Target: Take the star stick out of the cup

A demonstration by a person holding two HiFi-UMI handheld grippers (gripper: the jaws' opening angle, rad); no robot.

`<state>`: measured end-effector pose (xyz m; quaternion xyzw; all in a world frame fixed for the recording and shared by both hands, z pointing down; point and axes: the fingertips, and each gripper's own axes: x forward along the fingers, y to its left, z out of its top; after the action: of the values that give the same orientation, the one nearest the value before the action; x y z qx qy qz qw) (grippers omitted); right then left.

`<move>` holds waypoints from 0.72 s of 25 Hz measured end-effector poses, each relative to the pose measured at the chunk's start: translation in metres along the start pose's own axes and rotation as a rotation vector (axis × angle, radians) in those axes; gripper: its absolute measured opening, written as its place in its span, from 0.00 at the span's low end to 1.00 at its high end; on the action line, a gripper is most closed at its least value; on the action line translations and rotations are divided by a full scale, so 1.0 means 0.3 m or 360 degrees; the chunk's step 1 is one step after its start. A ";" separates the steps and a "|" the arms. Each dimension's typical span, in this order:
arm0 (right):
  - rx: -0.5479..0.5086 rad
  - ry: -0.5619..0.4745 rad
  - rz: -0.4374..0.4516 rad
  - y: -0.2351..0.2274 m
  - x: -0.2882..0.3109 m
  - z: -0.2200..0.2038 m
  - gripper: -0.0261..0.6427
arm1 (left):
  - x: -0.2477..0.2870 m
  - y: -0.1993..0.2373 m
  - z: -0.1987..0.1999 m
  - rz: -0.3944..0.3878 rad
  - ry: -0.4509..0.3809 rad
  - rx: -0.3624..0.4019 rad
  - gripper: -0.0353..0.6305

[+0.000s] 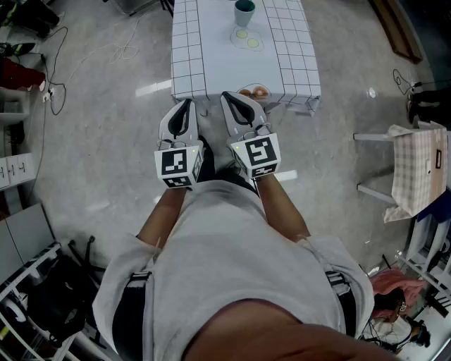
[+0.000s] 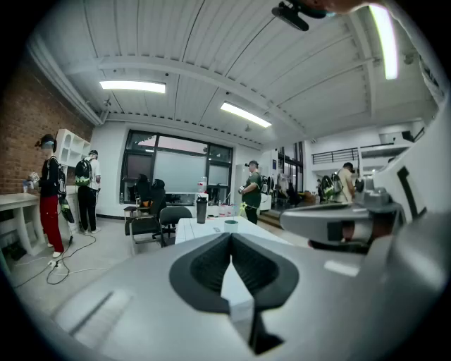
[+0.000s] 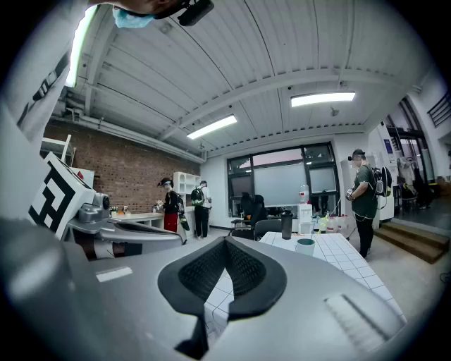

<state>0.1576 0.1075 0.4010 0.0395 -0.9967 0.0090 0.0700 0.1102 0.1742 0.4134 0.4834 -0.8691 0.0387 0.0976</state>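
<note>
Left gripper (image 1: 187, 103) and right gripper (image 1: 227, 96) pinched together, empty
Cup (image 1: 244, 13) at 12 o'clock, far across the table (image 1: 211, 63); stick too small to see; reaching in unopened could tip it.

Ceiling strip lights (image 2: 132, 86) give bright, even light; glare patches shine on the floor (image 1: 151, 88). Both gripper views bend strongly toward dark corners; the foreground seems slightly soft.

A white grid-patterned table (image 1: 211, 63) stands on a grey floor (image 1: 106, 141), 1 black bottle (image 3: 287, 224) at its far end, a checked cloth (image 1: 416, 169) well right, a brick wall (image 3: 134, 169) beyond.
</note>
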 end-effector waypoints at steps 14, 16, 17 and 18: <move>0.0195 0.0132 -0.0312 -0.229 0.450 -0.035 0.04 | 0.461 0.243 0.011 -0.0371 0.0204 0.0043 0.06; 0.0184 0.0196 -0.0343 -0.277 0.507 -0.065 0.04 | 0.537 0.267 0.020 -0.0443 0.0234 0.0042 0.06; 0.0193 0.0228 -0.0365 -0.296 0.533 -0.082 0.04 | 0.571 0.281 0.027 -0.0495 0.0249 0.0043 0.06; 0.0212 0.0254 -0.0394 -0.313 0.555 -0.095 0.04 | 0.602 0.294 0.033 -0.0555 0.0264 0.0053 0.06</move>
<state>0.0046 0.0016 0.4539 0.1658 -0.9727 0.0693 0.1469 -0.0586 0.0691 0.4434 0.6233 -0.7604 0.0752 0.1661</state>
